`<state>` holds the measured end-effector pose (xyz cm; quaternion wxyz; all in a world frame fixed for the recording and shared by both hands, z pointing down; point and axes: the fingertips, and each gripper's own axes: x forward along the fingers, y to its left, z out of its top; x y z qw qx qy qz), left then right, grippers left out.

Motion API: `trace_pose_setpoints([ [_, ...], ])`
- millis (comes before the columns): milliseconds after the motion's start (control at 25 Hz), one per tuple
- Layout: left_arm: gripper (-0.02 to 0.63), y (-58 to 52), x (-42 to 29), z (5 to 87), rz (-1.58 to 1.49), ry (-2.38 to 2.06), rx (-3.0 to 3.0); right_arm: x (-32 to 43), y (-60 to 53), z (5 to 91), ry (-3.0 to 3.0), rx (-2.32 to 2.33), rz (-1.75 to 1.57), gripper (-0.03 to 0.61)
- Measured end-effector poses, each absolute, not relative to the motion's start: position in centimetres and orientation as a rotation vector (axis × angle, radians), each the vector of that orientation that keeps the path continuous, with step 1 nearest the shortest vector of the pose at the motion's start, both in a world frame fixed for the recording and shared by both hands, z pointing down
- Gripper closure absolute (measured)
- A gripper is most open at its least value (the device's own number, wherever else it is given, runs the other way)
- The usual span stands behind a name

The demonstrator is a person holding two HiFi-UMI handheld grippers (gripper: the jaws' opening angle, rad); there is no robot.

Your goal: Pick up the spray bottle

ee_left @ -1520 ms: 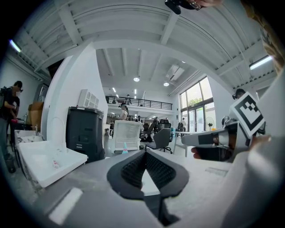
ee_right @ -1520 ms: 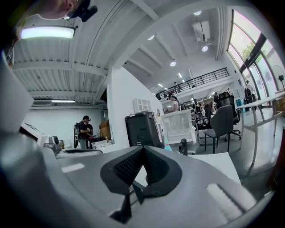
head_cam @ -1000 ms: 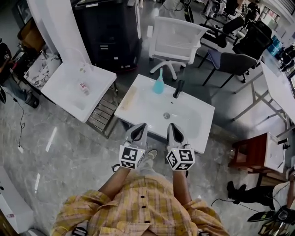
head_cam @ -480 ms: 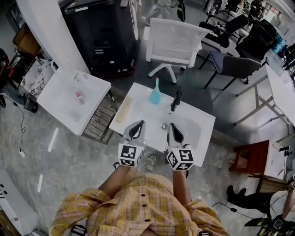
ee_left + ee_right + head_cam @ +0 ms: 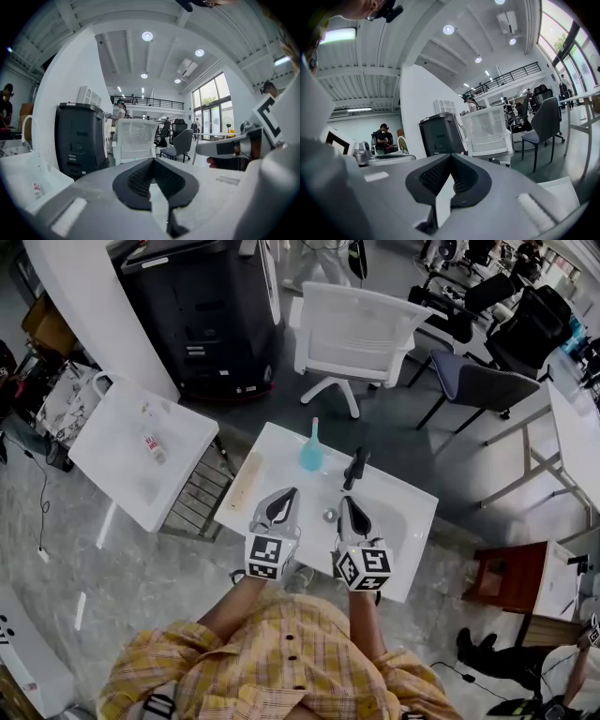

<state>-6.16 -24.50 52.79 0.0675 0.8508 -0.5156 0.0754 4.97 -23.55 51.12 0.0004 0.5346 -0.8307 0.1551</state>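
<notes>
At the fingertips, nothing held. Left gripper [image 5: 280, 506] is clenched, pads together, empty. Right gripper [image 5: 353, 514] is the same: pads meet at the tip, empty. Both hover over the near half of the sink [image 5: 410, 542], pointing roughly level.

Just past the tips, between them: the drain [image 5: 330, 515]. Further ahead is the bottle [image 5: 310, 452], teal, upright on the sink's far rim, a bit nearer the left gripper's line. Black faucet [image 5: 354, 468] sits just beside it, on the right gripper's side. Neither gripper view shows the bottle; our own jaws block it. Beyond that: white chair [image 5: 361, 329].

Risks, as we judge them:
- If we go in with jaws shut we shove the bottle. It sits close to the back edge, so it tips or drops off behind.
- A right-side approach likely clips the faucet.
- Narrow neck, wide base: a high grip may slip or swing.

We'd open early and come in from the left.
</notes>
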Motion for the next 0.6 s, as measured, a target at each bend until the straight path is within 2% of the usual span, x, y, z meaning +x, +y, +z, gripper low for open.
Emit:
trace_pose_setpoints([
  [600, 0.626, -29.6, -6.2, 54.9, 0.298, -1.602, 2.513, 5.0, -27.9, 53.4, -2.58, 1.653, 0.532, 0.58],
])
